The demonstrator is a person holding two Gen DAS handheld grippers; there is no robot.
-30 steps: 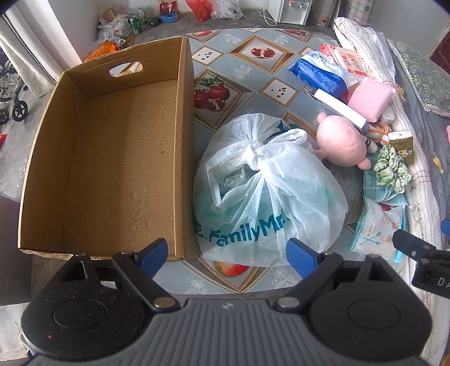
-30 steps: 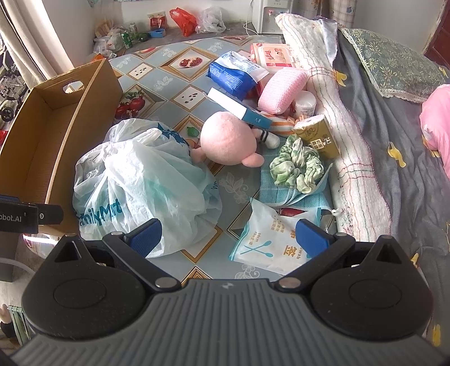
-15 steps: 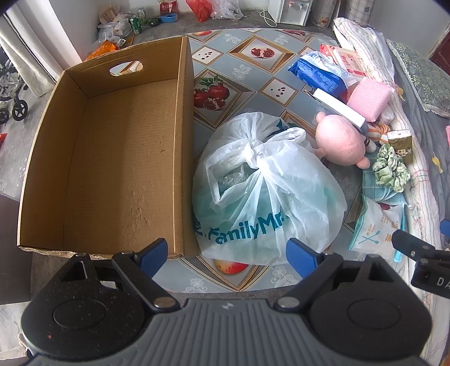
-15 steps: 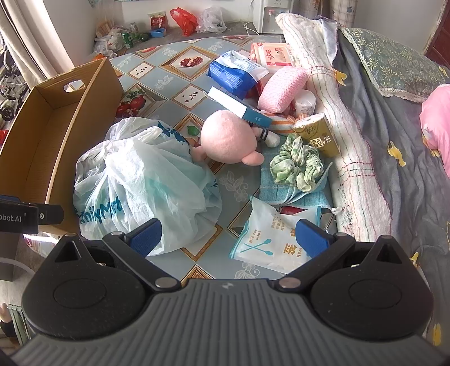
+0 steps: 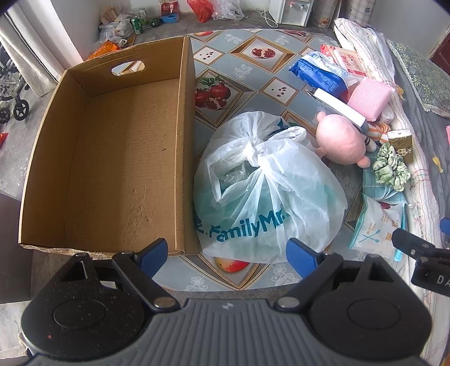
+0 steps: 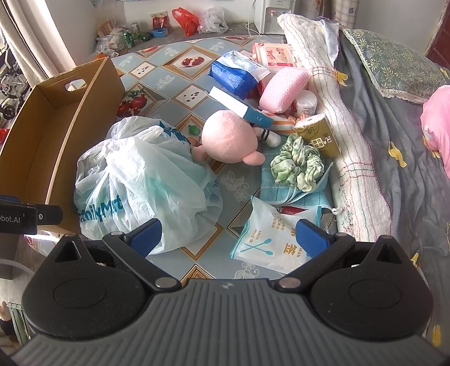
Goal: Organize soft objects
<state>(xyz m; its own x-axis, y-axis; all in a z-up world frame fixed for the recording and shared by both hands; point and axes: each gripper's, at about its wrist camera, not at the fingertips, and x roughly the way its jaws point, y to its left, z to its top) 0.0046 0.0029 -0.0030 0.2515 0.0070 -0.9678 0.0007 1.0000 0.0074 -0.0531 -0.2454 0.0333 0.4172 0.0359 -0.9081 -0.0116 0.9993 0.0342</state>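
An empty cardboard box (image 5: 112, 157) stands at the left on the patterned mat; it also shows in the right wrist view (image 6: 42, 135). A knotted white FamilyMart bag (image 5: 267, 191) (image 6: 140, 180) lies beside its right wall. A pink plush toy (image 5: 341, 140) (image 6: 229, 136), a green scrunchie (image 6: 298, 164) on a blue cloth (image 6: 284, 191) and a pink sponge (image 6: 284, 88) lie further right. My left gripper (image 5: 227, 252) is open and empty, just short of the bag. My right gripper (image 6: 229, 238) is open and empty, between the bag and a white swab packet (image 6: 267, 242).
A blue packet (image 6: 234, 74), a wipes pack (image 6: 277, 55), a white-and-teal box (image 6: 242, 108) and a gold tissue pack (image 6: 317, 133) lie at the back right. A bed with a grey quilt (image 6: 393, 157) borders the right. Floor clutter (image 5: 135, 22) lies beyond the mat.
Both grippers have drifted very slightly; the scene has shifted a little in each view. Nothing was taken hold of or moved.
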